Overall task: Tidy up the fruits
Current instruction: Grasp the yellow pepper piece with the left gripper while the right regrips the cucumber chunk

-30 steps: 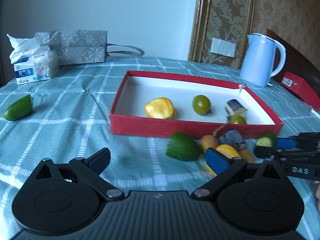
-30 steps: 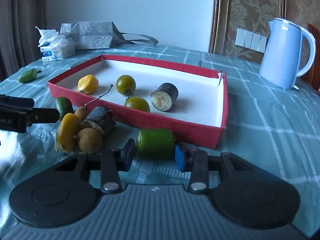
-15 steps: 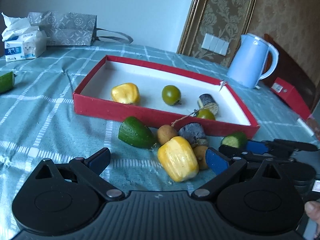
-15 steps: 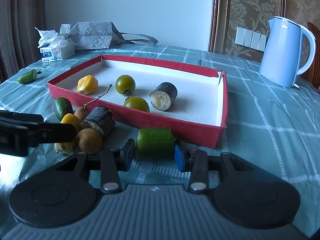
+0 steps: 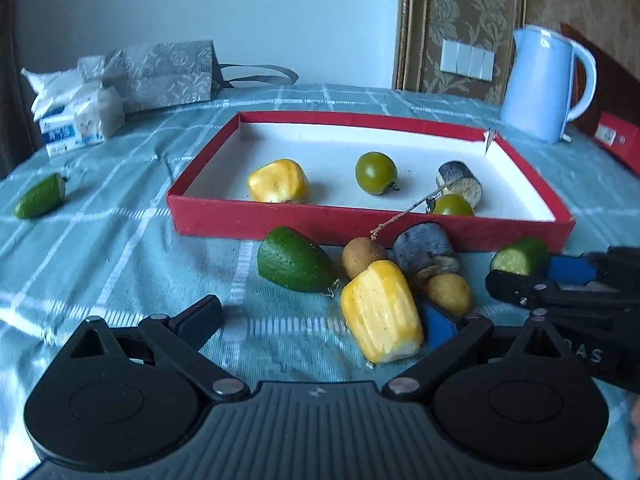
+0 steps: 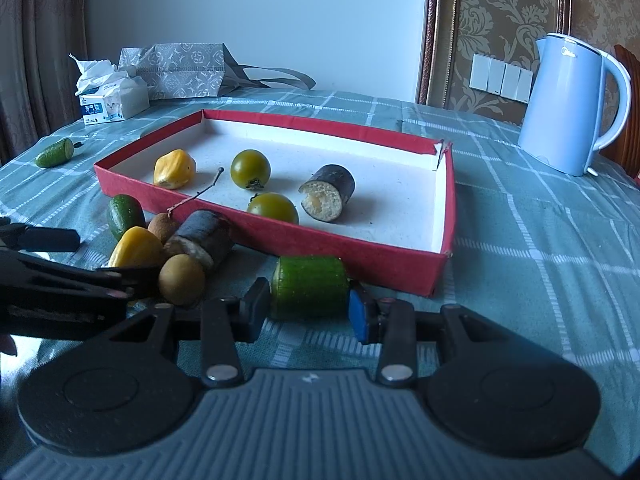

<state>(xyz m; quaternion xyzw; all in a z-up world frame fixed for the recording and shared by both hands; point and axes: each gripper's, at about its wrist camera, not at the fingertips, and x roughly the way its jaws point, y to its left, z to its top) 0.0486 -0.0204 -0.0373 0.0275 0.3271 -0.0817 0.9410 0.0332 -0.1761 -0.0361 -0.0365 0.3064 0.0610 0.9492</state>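
The right gripper [image 6: 309, 314] is closing its fingers around a cut cucumber piece [image 6: 309, 291] on the tablecloth [image 6: 540, 248], just outside the red tray [image 6: 360, 245], apparently to lift it in. The left gripper [image 5: 320, 320], fingers spread wide, is framing a yellow fruit [image 5: 382, 316] in the pile beside it. The tray is holding a yellow piece, two green tomatoes and a dark stub.

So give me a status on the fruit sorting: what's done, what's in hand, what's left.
Done: four pieces lie in the red box: a yellow piece, two green tomatoes and a dark cylinder.

In hand: the right gripper brackets a cucumber chunk; the left gripper, open, reaches the yellow fruit.

Left: the pile in front of the box and a lone cucumber end far left.
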